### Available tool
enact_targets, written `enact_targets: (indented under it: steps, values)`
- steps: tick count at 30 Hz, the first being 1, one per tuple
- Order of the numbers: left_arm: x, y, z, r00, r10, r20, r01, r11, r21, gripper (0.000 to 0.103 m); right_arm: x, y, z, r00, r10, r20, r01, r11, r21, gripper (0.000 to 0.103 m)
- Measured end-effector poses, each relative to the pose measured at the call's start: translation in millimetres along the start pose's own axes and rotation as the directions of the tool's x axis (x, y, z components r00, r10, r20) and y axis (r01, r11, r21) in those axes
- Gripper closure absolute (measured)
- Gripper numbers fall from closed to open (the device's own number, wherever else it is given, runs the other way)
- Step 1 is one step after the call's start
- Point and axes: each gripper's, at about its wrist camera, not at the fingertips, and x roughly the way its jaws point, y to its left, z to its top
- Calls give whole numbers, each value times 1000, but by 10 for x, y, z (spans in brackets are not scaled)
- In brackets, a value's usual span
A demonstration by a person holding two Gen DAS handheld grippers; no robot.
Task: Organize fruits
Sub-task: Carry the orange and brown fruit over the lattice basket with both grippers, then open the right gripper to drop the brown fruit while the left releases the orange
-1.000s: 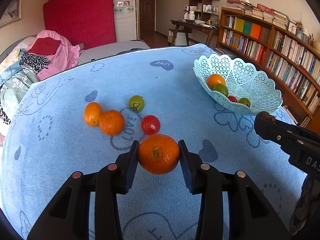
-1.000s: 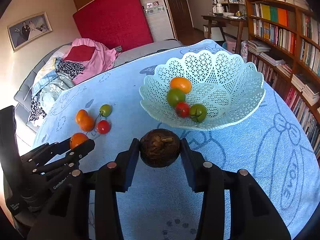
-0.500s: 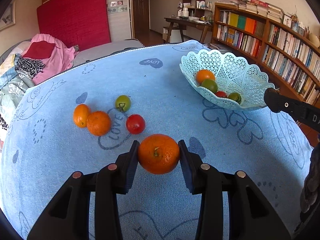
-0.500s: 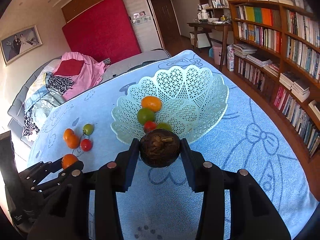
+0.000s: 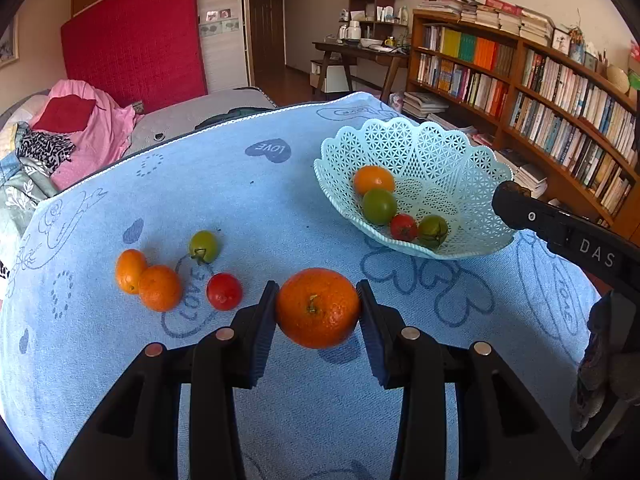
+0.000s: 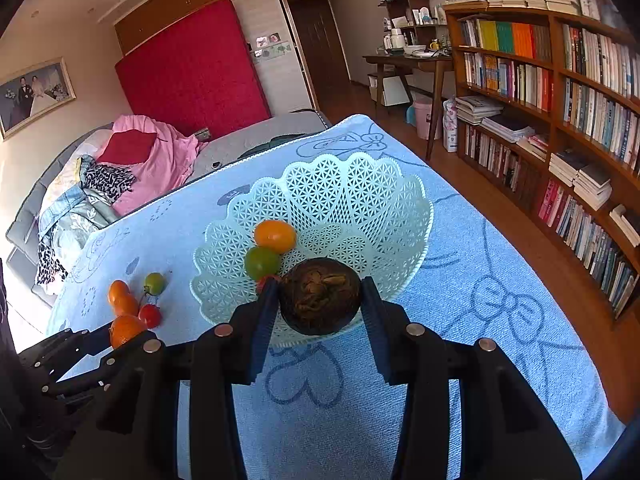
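Both tongs have advanced toward the basket (image 6: 400,216): right tongs (image 6: 320,300) grip a brown fruit (image 6: 320,296) at its rim, left tongs (image 5: 318,312) grip an orange (image 5: 318,307), deposit pending

Words on the cloth and on one tool

The blue cloth (image 5: 280,208) carries "LOVE" in a dark heart (image 5: 268,150), seen upside down, far ahead of the left tool (image 5: 318,308); a second "LOVE" (image 5: 192,300) in outline letters lies just to that tool's left, between the small fruits, and a third, partly readable, sits inside a drawn heart (image 5: 560,296) to its right. White letters "DAS" stand on the arm of the right tool (image 5: 596,252), cut off at the frame edge. Book spines on the shelves are too small to read.
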Motion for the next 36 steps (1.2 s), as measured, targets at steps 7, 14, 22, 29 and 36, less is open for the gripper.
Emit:
enact_targets:
  steps: [7,14,22,29,36]
  values:
    - [54,-158,132,1000,-18,9,17,1000,21,63,79,-81,96,1000,-4,6,4,1000,4,60]
    - [156,-289,279,999,-42,13,42,999,25,63,109,-162,159,1000,-11,22,11,1000,7,60]
    - [278,-427,381,998,-60,3,60,998,31,63,62,-304,179,998,-12,58,9,999,45,51]
    - [407,-544,505,997,-83,6,82,996,30,63,16,-386,117,997,-17,70,13,998,58,51]
    - [451,-639,585,990,-141,32,140,990,13,43,-52,-505,46,997,-24,78,17,996,90,51]
